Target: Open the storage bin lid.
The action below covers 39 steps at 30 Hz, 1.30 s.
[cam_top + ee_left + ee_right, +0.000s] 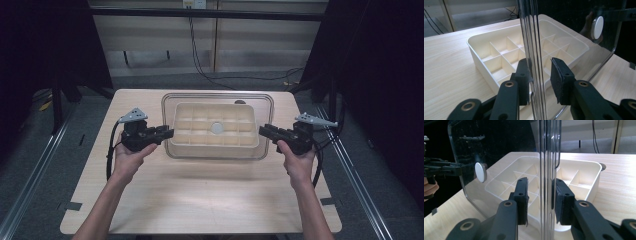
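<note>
A clear plastic lid [217, 96] with a round white knob [217, 128] hangs level just above a cream tray [181, 125] that is split into several compartments. My left gripper [167, 133] is shut on the lid's left edge and my right gripper [263, 131] is shut on its right edge. In the left gripper view the lid [574, 30] runs edge-on between the jaws of the left gripper [540, 75], with the tray [481, 50] below. The right gripper view has the lid [499, 150] edge-on in the right gripper [540, 197], above the tray [584, 170].
The tray stands at the back middle of a light wooden table [200, 200]. A small dark hole [240, 102] sits in the tabletop behind the tray. Cables [200, 65] trail on the floor beyond the table, and metal rails [30, 175] run along both sides.
</note>
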Available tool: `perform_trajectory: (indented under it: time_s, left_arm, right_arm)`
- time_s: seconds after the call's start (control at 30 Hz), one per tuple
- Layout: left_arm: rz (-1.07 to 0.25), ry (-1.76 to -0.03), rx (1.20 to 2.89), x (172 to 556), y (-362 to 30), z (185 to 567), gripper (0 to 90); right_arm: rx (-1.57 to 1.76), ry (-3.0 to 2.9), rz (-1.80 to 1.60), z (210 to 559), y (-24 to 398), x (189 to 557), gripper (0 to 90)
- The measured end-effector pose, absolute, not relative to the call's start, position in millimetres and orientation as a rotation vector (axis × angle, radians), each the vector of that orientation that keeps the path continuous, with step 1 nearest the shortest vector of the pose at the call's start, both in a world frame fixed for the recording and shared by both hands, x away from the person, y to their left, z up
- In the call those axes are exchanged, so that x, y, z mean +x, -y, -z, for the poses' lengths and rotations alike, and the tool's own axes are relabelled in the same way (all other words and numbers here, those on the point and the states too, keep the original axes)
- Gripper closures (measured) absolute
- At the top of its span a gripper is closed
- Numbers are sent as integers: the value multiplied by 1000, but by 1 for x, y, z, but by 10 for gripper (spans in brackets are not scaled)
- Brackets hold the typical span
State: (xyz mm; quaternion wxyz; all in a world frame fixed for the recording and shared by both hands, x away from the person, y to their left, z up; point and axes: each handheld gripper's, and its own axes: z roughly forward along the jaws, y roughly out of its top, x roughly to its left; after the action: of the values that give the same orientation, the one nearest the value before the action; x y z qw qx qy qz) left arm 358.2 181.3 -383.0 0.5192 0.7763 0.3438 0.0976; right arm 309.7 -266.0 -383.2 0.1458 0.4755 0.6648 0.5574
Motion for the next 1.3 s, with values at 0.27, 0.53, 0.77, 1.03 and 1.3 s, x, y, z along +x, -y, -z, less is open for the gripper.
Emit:
perform_trajectory:
  time_s: [0.27, 0.53, 0.77, 1.03, 1.3]
  left_arm:
    - [-237, -818, 1891, 349, -186, 383, 689]
    - [-242, -811, 1905, 337, -194, 385, 690]
    - [-242, -808, 1921, 329, -194, 396, 692]
    - [-218, -830, 1923, 322, -198, 401, 690]
    - [-207, -834, 1951, 312, -201, 405, 690]
  right_arm:
    - [1358, -1931, -1605, 378, 263, 302, 691]
    - [1355, -1966, -1597, 382, 256, 291, 691]
    - [1389, -1964, -1582, 392, 254, 282, 681]
    - [1403, -1968, -1581, 394, 250, 274, 684]
    - [1425, -2026, -1555, 412, 245, 259, 684]
